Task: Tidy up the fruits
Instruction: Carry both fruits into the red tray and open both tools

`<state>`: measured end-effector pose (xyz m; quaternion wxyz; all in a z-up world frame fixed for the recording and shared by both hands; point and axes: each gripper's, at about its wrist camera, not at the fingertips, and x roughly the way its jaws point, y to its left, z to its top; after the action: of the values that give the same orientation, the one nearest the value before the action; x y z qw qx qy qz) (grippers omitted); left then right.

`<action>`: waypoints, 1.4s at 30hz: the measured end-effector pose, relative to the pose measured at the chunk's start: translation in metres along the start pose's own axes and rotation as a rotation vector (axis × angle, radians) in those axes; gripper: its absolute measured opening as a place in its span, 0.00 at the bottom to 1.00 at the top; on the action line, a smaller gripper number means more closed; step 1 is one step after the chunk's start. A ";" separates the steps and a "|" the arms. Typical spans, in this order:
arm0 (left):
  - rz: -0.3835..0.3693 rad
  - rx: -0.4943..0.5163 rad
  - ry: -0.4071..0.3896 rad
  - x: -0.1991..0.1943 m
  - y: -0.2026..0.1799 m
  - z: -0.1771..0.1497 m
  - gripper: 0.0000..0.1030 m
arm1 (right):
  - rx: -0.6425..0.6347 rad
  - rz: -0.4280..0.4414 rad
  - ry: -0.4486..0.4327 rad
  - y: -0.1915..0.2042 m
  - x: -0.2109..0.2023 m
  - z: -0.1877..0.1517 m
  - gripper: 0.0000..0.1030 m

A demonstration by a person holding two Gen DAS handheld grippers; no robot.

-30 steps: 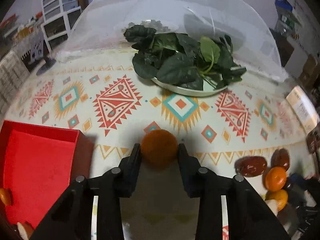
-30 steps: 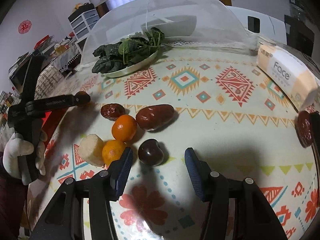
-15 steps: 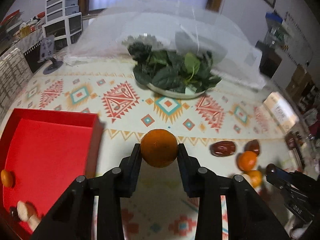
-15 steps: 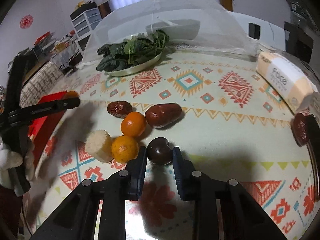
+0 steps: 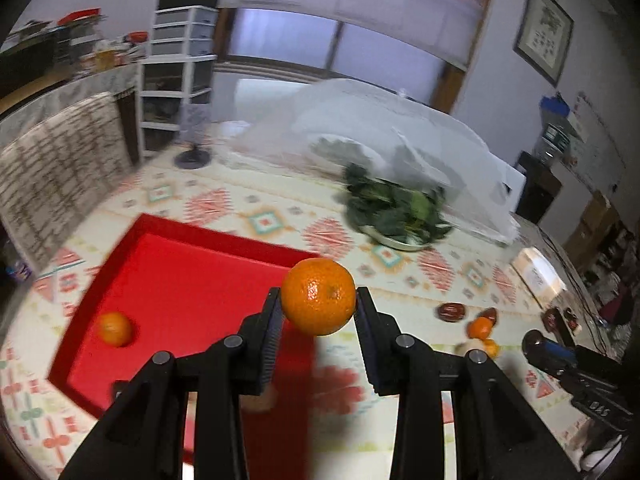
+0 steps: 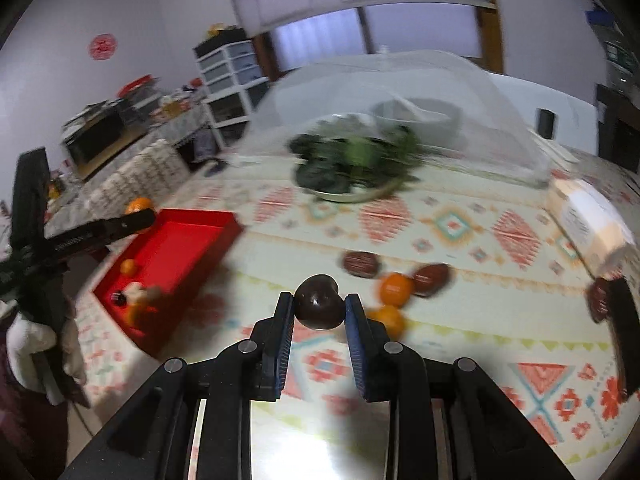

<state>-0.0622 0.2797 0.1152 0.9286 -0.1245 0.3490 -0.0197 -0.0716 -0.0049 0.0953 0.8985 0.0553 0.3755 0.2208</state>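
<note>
My left gripper (image 5: 318, 304) is shut on an orange (image 5: 318, 297) and holds it in the air over the near right corner of the red tray (image 5: 168, 264). One orange (image 5: 115, 329) lies in the tray. My right gripper (image 6: 319, 308) is shut on a dark round fruit (image 6: 320, 306), lifted above the table. Left on the table are two oranges (image 6: 395, 289), a brown date (image 6: 361, 264) and a reddish-brown fruit (image 6: 433, 277). The red tray (image 6: 180, 240) shows in the right wrist view with several fruits at its near end.
A plate of leafy greens (image 6: 352, 168) stands at the back under a mesh food cover (image 6: 400, 92). A tissue pack (image 6: 588, 220) lies at the right. A chair (image 5: 52, 168) is left of the table. The patterned tablecloth (image 6: 460, 344) covers the table.
My left gripper has carried the orange left and up, over the red tray. My right gripper has lifted the dark fruit off the table and swung left.
</note>
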 end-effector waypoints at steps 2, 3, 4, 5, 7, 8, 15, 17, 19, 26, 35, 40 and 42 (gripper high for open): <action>0.023 -0.028 0.002 -0.002 0.021 -0.001 0.34 | -0.011 0.043 0.008 0.019 0.008 0.005 0.27; 0.031 -0.036 0.003 -0.003 0.028 -0.002 0.34 | -0.018 0.066 0.014 0.031 0.013 0.007 0.27; 0.044 -0.053 0.007 -0.002 0.040 -0.003 0.34 | -0.024 0.087 0.022 0.041 0.019 0.010 0.27; 0.053 -0.065 0.012 -0.001 0.049 -0.004 0.34 | -0.030 0.107 0.029 0.051 0.026 0.013 0.27; 0.070 -0.085 0.025 0.004 0.064 -0.007 0.34 | -0.043 0.143 0.052 0.072 0.044 0.017 0.27; 0.076 -0.092 0.031 0.006 0.069 -0.008 0.34 | -0.046 0.163 0.069 0.083 0.055 0.019 0.27; 0.100 -0.138 0.079 0.028 0.102 -0.013 0.34 | -0.070 0.229 0.171 0.131 0.124 0.021 0.27; 0.101 -0.149 0.087 0.033 0.107 -0.013 0.34 | -0.075 0.230 0.194 0.139 0.141 0.019 0.27; 0.101 -0.157 0.091 0.036 0.112 -0.014 0.34 | -0.078 0.228 0.215 0.144 0.156 0.018 0.27; 0.087 -0.186 0.096 0.041 0.118 -0.014 0.34 | -0.070 0.224 0.237 0.148 0.182 0.017 0.29; 0.061 -0.178 0.045 0.019 0.106 -0.009 0.56 | -0.051 0.228 0.190 0.145 0.166 0.023 0.42; 0.024 -0.181 -0.010 -0.008 0.088 -0.009 0.60 | -0.051 0.212 0.137 0.136 0.137 0.024 0.49; -0.001 -0.180 -0.025 -0.017 0.079 -0.010 0.61 | -0.034 0.207 0.119 0.128 0.125 0.023 0.53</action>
<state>-0.0857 0.3558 0.0997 0.9179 -0.2080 0.3376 0.0130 -0.0236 0.1661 0.0645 0.8478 0.0655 0.4165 0.3217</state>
